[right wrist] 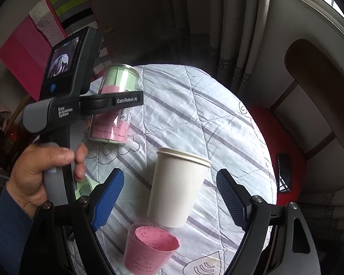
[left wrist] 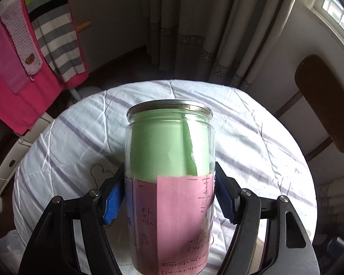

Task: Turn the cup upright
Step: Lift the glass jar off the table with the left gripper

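A glass jar (left wrist: 169, 183) lined with green and pink paper stands upright, mouth up, on the round cloth-covered table (left wrist: 252, 142). My left gripper (left wrist: 169, 197) is shut on the jar, its blue pads pressed on both sides of the lower half. The jar also shows in the right wrist view (right wrist: 114, 105), held by the left gripper at the far left of the table. My right gripper (right wrist: 169, 197) is open and empty. A white paper cup (right wrist: 175, 188) stands upright between its fingers. A pink paper-lined cup (right wrist: 149, 249) stands just in front, near the table's front edge.
A wooden chair (right wrist: 321, 91) stands at the right with a red seat and a black phone (right wrist: 284, 171) on it. Pink and striped clothes (left wrist: 23, 64) hang on a rack at the left. Curtains (left wrist: 195, 23) hang behind the table.
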Demonstrator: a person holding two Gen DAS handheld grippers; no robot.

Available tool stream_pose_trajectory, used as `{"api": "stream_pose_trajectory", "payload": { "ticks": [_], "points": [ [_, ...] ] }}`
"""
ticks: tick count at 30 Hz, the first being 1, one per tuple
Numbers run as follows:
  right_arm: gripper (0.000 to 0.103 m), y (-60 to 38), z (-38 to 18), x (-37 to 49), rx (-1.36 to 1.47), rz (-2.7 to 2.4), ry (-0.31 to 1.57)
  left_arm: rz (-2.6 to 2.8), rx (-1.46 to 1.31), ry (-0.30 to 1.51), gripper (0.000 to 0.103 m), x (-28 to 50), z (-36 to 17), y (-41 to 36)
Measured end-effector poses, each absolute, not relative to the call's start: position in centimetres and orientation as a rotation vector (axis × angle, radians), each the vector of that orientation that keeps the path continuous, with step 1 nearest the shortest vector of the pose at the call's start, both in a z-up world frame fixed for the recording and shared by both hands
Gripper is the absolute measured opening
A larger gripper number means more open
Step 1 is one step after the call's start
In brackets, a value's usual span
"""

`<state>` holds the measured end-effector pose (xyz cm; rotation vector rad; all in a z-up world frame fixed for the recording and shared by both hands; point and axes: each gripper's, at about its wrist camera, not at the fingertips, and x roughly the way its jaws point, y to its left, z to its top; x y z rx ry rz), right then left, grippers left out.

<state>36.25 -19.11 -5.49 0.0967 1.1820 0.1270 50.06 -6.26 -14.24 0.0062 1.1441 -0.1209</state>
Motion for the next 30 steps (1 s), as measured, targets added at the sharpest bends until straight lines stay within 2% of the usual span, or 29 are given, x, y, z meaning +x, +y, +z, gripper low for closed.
{"api": "stream_pose_trajectory", "payload": {
  "ticks": [10, 30],
  "points": [
    [0.084, -19.6, -7.2, 37.2, 0.066, 0.135, 1.116, -0.111, 0.013, 1.068, 0.071, 46.2, -15.2, -5.0],
    [0.084, -20.4, -6.7, 36.3, 0.045, 0.169, 1.056, -0.102, 0.002, 1.046, 0.071, 42.3, -14.8, -4.6]
  ]
}}
